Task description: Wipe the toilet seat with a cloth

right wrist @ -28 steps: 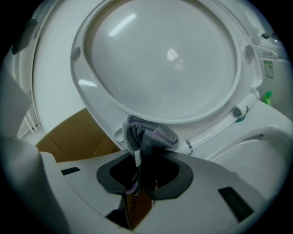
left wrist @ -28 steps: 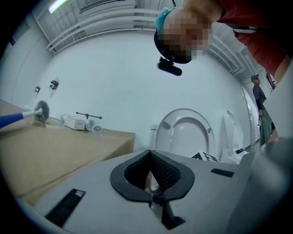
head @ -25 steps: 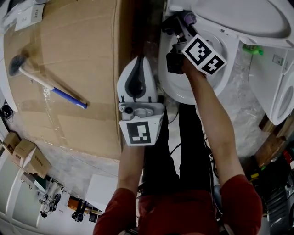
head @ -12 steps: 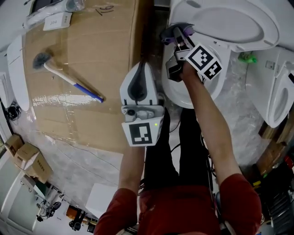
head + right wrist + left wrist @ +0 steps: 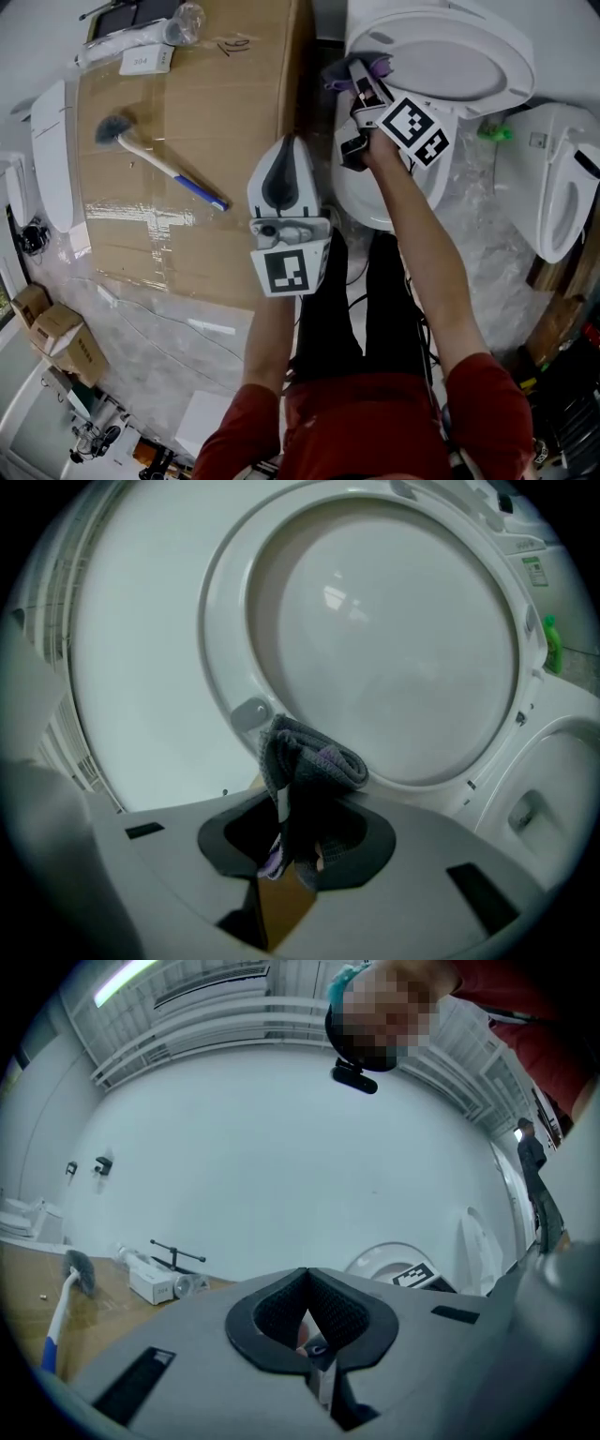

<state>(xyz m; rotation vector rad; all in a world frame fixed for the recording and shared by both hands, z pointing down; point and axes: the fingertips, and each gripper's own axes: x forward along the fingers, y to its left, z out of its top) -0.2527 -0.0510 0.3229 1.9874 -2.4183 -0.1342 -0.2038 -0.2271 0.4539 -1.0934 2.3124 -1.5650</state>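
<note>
The cloth [image 5: 305, 761] is clamped by the right gripper [image 5: 295, 841] beside the raised lid's [image 5: 384, 639] edge; the left gripper [image 5: 307, 1281] is closed, empty; wiping seems unfinished.

The label on the white box [image 5: 145, 61] reads 204.

The cardboard [image 5: 216, 103] bore a brush [image 5: 164, 167], a white box [image 5: 145, 61] and a bottle [image 5: 183, 19]. Film [image 5: 169, 309] covered the floor [image 5: 131, 361] beside it, where two brown boxes [image 5: 61, 333] stood.

Brush [image 5: 169, 169] on cardboard [image 5: 225, 103], toilet [image 5: 356, 192] to its right, cloth [image 5: 314, 761] in front of raised lid [image 5: 384, 639]
</note>
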